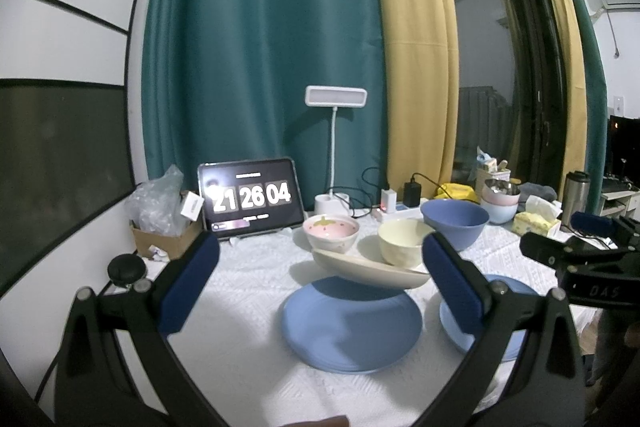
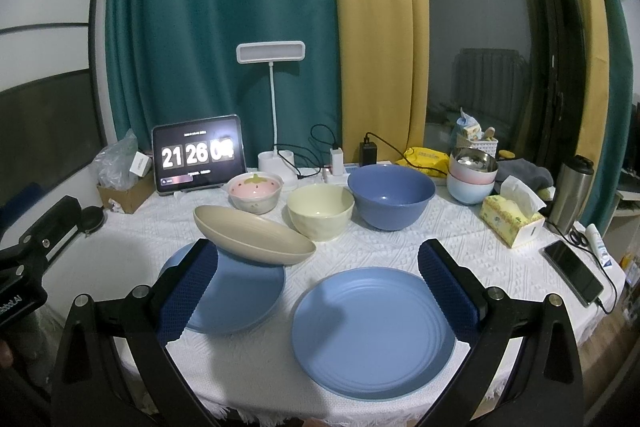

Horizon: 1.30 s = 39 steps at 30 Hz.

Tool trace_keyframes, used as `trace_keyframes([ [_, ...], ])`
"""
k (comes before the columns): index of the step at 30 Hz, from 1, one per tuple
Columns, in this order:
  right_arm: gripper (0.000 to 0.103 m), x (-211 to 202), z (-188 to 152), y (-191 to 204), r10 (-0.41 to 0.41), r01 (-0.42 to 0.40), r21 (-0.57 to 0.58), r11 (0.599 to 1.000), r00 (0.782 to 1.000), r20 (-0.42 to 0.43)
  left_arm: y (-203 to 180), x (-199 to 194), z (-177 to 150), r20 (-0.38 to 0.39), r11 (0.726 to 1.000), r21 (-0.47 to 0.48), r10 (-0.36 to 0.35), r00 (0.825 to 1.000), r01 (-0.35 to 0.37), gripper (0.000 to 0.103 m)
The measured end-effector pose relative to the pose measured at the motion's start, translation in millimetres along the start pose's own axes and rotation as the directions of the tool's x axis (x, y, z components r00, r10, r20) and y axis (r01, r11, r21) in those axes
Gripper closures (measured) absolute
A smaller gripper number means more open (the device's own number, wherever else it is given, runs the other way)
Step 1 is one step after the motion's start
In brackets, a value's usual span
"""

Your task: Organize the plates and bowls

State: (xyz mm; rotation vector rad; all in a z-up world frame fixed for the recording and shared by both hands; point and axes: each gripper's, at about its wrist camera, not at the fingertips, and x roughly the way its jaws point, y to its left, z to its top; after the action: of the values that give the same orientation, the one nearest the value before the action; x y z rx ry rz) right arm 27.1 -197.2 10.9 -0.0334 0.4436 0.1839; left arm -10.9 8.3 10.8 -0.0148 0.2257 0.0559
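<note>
Both tongs gape wide, gripping nothing; left tongs, right tongs; beige plate tilted, leaning on left blue plate; second blue plate flat on desk; pink bowl, cream bowl, blue bowl behind.

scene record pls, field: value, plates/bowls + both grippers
surface: table with white cloth
beige plate: tilted, one edge resting on left blue plate
right blue plate: flat on cloth, nothing on it
bowls behind plates: strawberry bowl, cream bowl, dark blue bowl, all upright, unstacked
left gripper: jaws open, holding nothing, facing the beige plate
right gripper: jaws open, holding nothing, over the right blue plate
clutter: tablet clock, tissue box, phone
</note>
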Motion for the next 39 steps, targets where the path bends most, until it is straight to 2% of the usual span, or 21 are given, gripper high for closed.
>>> trace_keyframes([
  [12, 0.000, 1.9, -4.2, -4.5, 0.001, -0.001, 0.000, 1.000, 1.000, -0.010, -2.4, 0.8, 0.1, -0.005, 1.000, 0.001, -0.005, 1.000, 0.005, 0.001],
  [15, 0.000, 12.3, -14.8, -6.0, 0.001, -0.001, 0.000, 1.000, 1.000, -0.024, -4.0, 6.5, -2.0, -0.017, 1.000, 0.008, -0.008, 1.000, 0.008, 0.001],
  [39, 0.000, 99.6, 2.1, -14.6, 0.004, -0.001, 0.019, 1.000, 0.988, -0.154, -9.5, 90.0, -9.5, -0.110, 0.999, 0.034, 0.029, 0.993, -0.025, 0.001],
])
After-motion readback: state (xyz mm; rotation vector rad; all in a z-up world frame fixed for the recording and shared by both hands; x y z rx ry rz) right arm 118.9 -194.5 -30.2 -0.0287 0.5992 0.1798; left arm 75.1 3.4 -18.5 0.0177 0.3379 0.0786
